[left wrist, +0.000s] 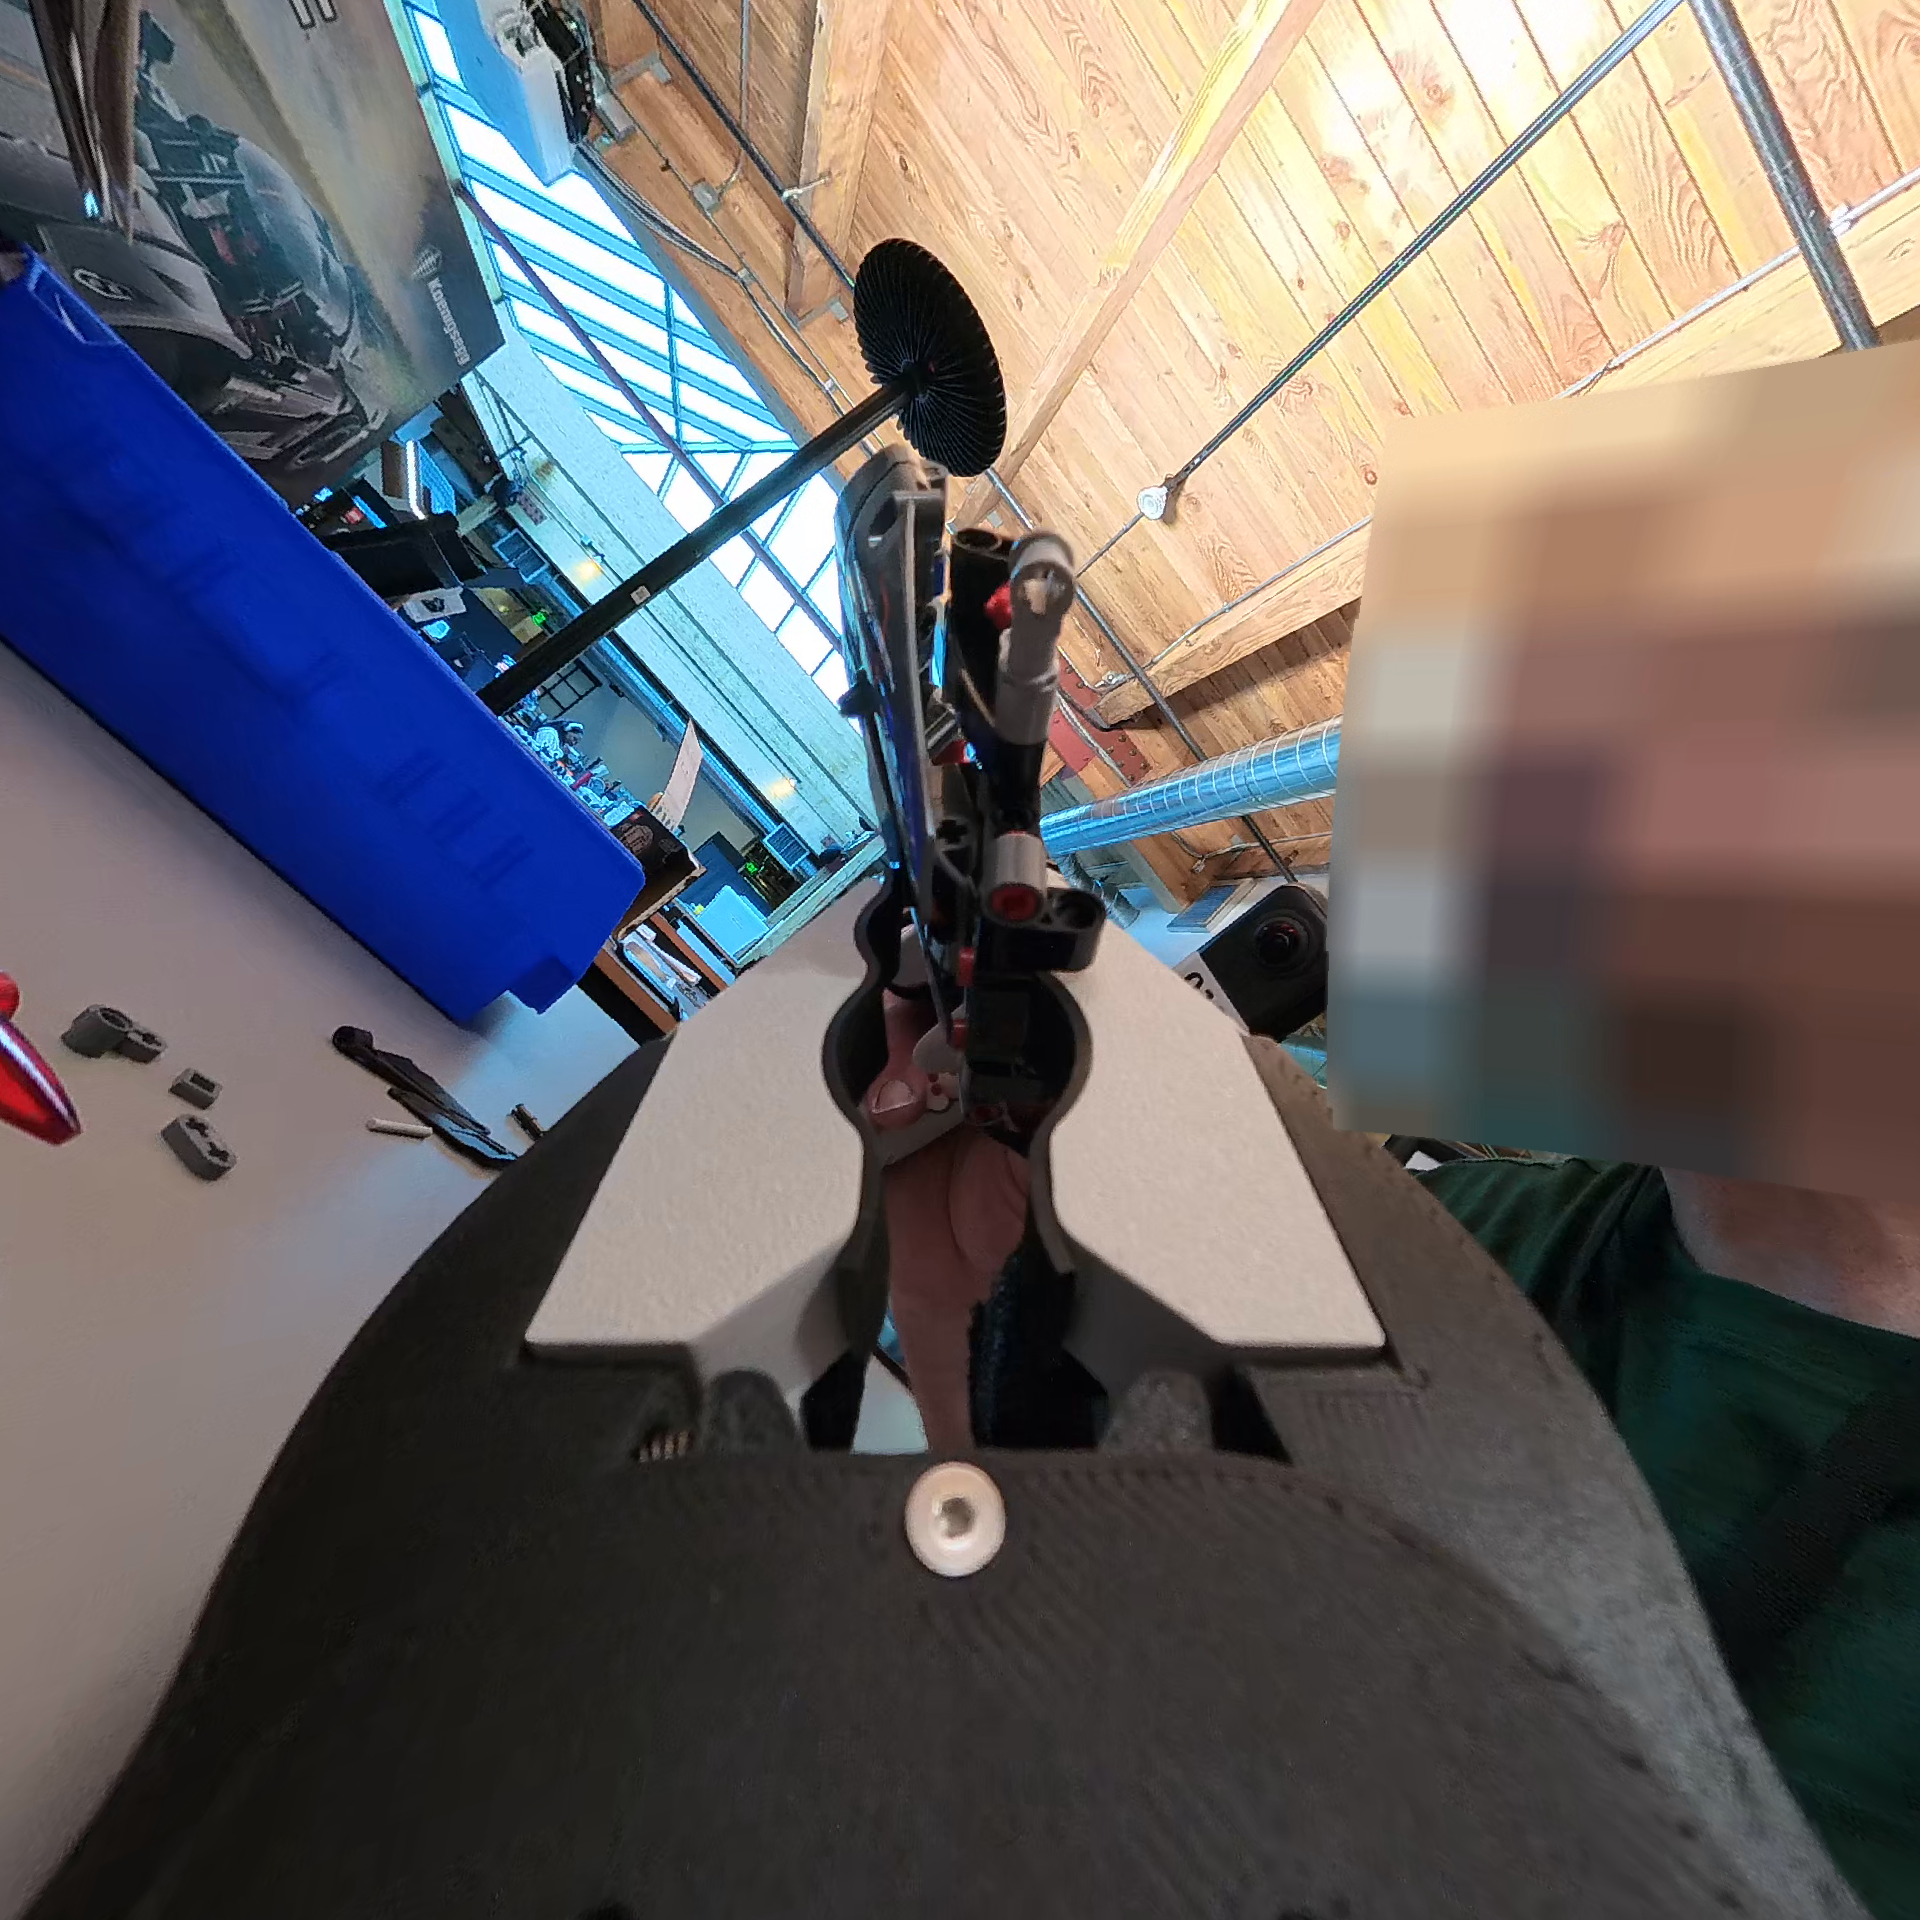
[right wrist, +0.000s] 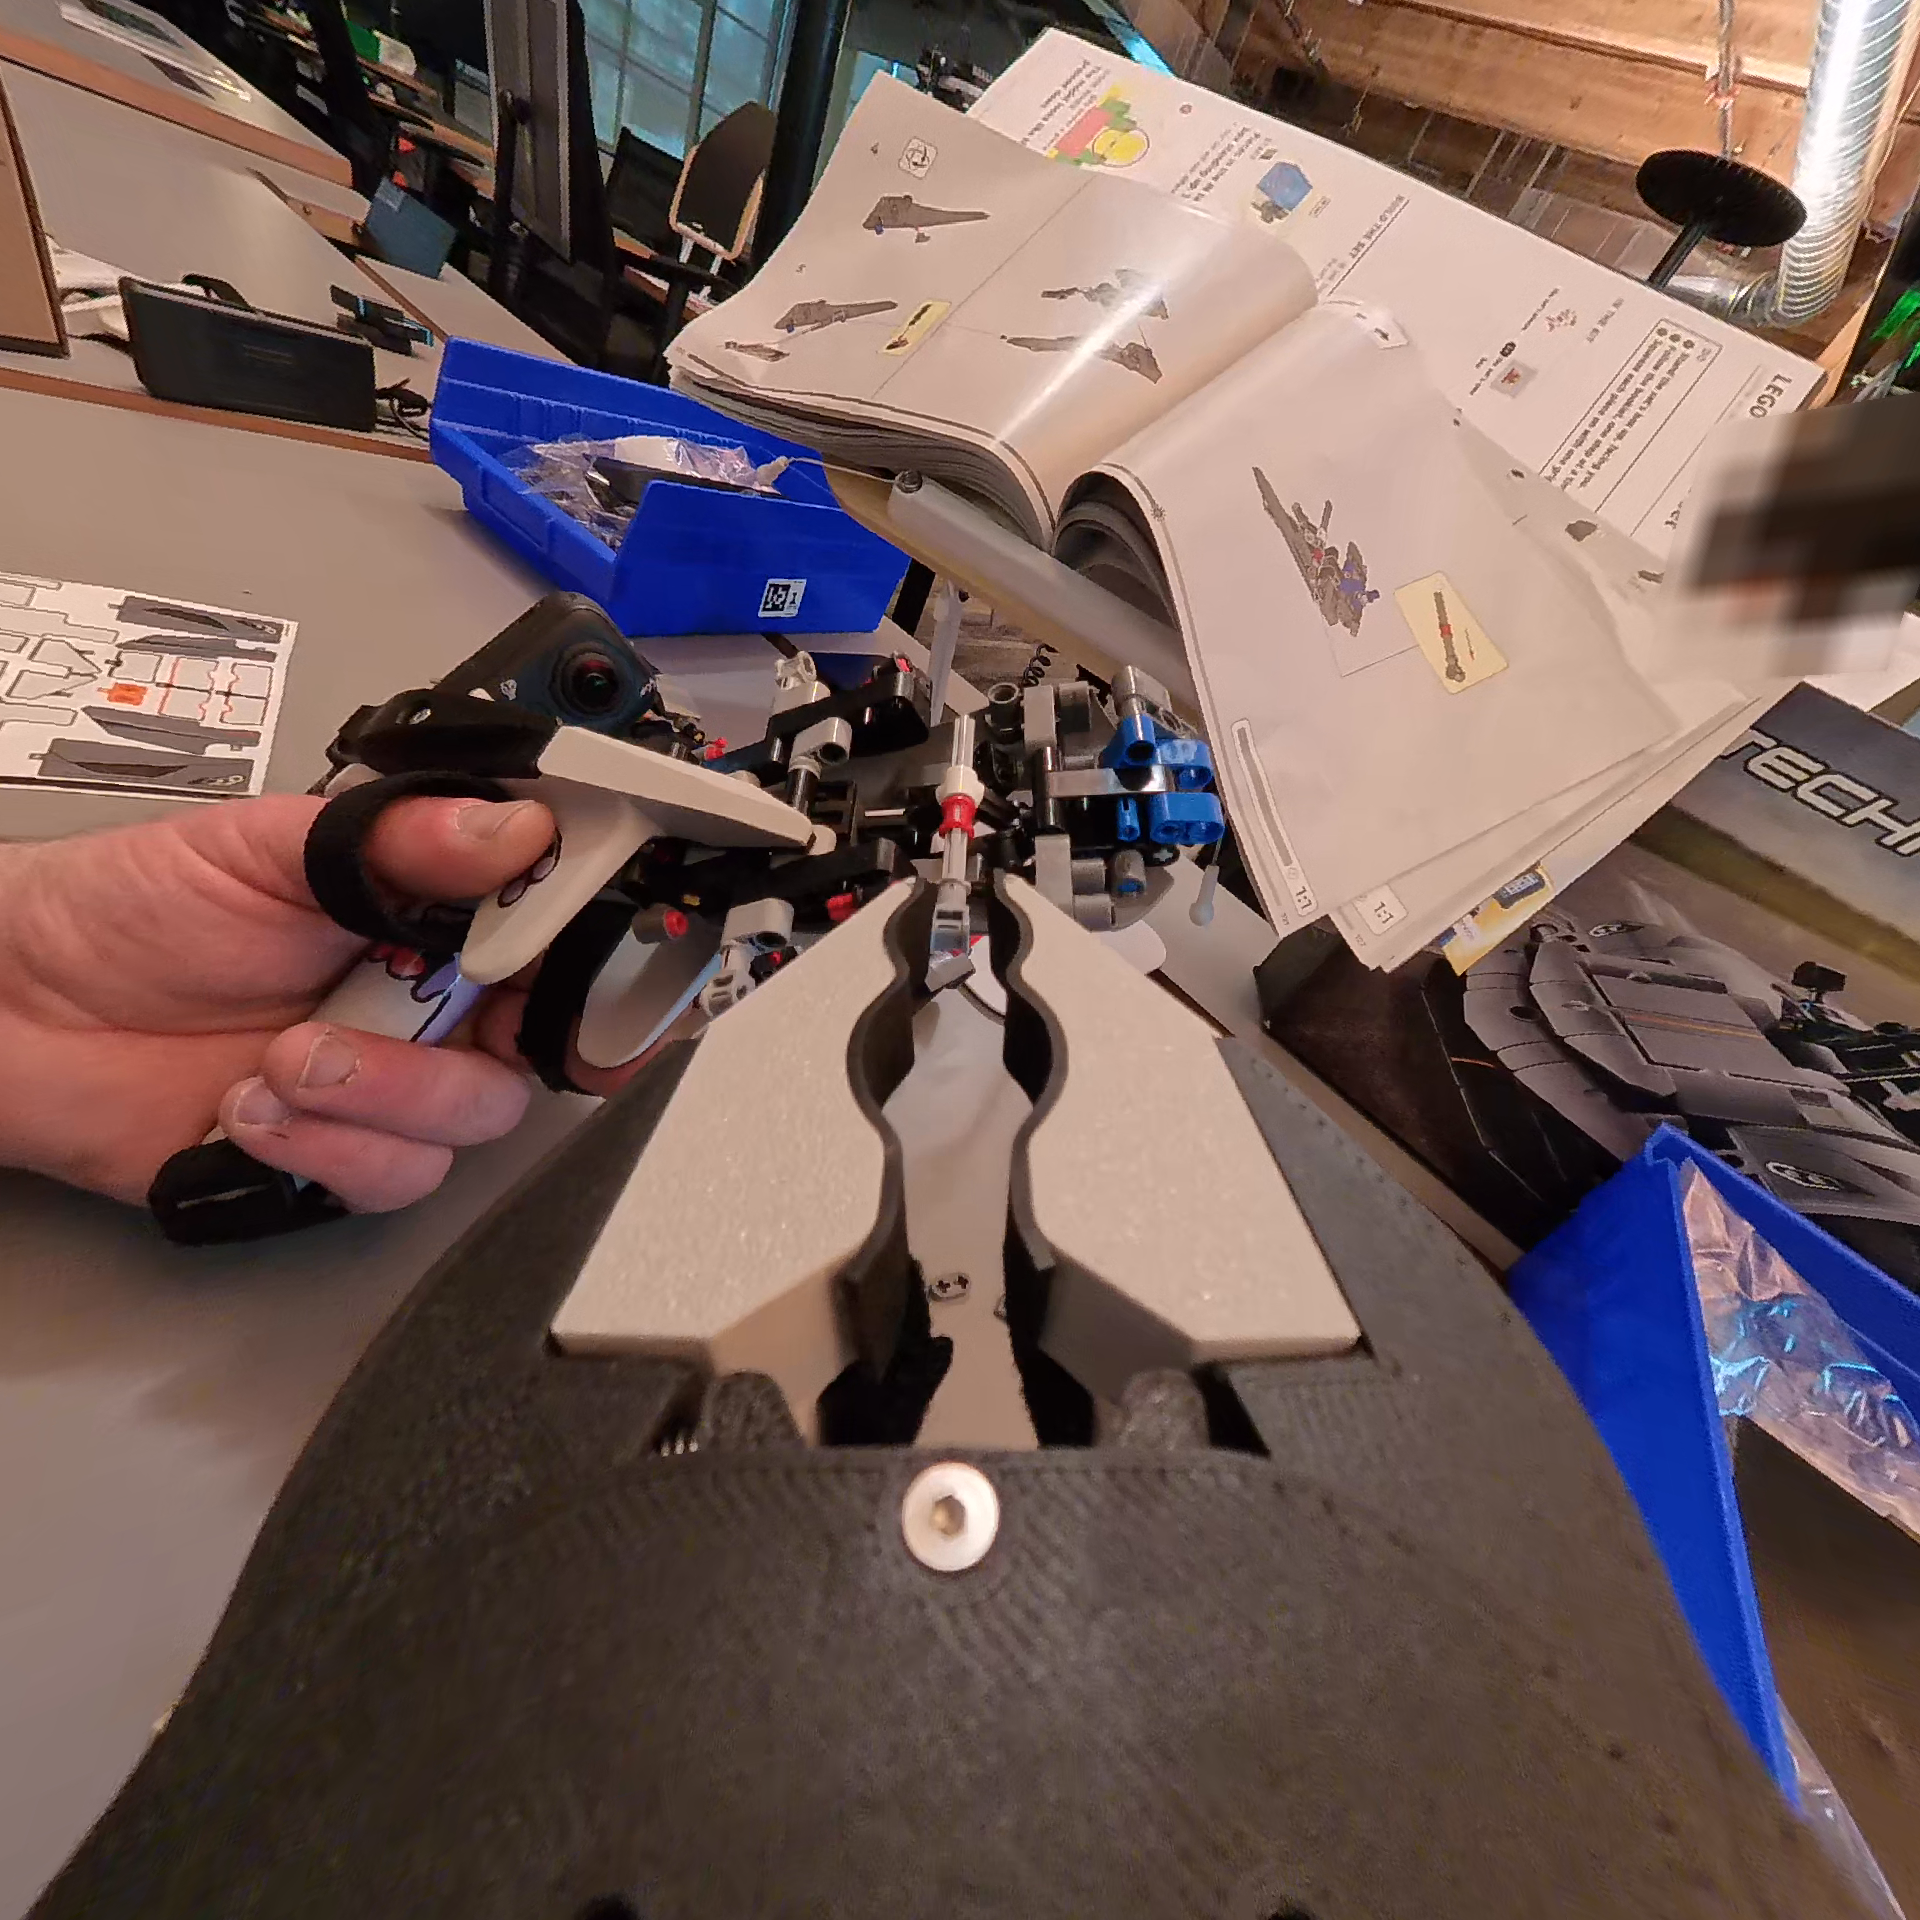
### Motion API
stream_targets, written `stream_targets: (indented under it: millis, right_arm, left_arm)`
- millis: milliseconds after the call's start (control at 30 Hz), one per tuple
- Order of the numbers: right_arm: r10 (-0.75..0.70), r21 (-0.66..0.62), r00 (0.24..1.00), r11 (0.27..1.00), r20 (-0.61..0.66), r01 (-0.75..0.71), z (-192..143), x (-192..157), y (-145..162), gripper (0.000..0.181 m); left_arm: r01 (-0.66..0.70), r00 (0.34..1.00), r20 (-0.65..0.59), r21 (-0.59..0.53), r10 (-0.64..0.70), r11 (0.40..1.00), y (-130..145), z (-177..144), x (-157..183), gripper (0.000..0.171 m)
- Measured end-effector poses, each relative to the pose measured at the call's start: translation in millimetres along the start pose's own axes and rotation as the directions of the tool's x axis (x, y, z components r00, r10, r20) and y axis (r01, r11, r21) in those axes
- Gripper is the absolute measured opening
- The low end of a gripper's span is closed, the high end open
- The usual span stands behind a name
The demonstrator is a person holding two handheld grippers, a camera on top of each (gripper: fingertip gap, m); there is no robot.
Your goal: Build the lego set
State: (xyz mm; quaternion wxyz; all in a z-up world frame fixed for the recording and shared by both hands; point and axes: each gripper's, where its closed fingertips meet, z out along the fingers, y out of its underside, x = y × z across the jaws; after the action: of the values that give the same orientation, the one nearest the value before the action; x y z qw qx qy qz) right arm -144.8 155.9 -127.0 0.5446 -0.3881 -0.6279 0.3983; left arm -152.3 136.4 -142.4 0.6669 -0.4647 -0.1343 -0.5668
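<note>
A partly built lego model (right wrist: 997,769) of black, grey, blue and red technic pieces is held off the table. My left gripper (left wrist: 977,935) points upward and is shut on the model's lower end (left wrist: 977,727). In the right wrist view the left gripper's finger (right wrist: 665,800) shows at the model's left side, with a hand (right wrist: 208,935) holding it. My right gripper (right wrist: 958,894) is shut on a thin light grey axle with a red bush (right wrist: 956,821). The axle's far end reaches into the middle of the model.
An open instruction book (right wrist: 1039,312) rests on a stand behind the model. A blue bin (right wrist: 675,520) holds bagged parts; another (right wrist: 1621,1351) stands at the right by the set's box (right wrist: 1662,987). A sticker sheet (right wrist: 135,686) lies at the left. Loose grey pieces (left wrist: 114,1034) and black pieces (left wrist: 416,1091) lie beside a blue bin (left wrist: 260,675). My left and right fingertips are right by each other.
</note>
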Motion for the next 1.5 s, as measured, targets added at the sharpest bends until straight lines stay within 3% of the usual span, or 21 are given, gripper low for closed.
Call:
stream_targets:
  millis: [567,1500]
  right_arm:
    - [0.009,-0.005,1.000,1.000,0.015,-0.008,0.2,-2.6,1.4,0.001]
    - [0.005,0.007,1.000,1.000,0.029,-0.005,-1.4,-1.6,5.8,0.007]
  left_arm:
    - [-0.015,1.000,0.010,-0.011,0.015,1.000,1.8,0.8,0.0,0.019]
    - [-0.041,0.999,0.035,-0.008,0.042,0.999,-0.6,-1.7,-2.0,0.019]
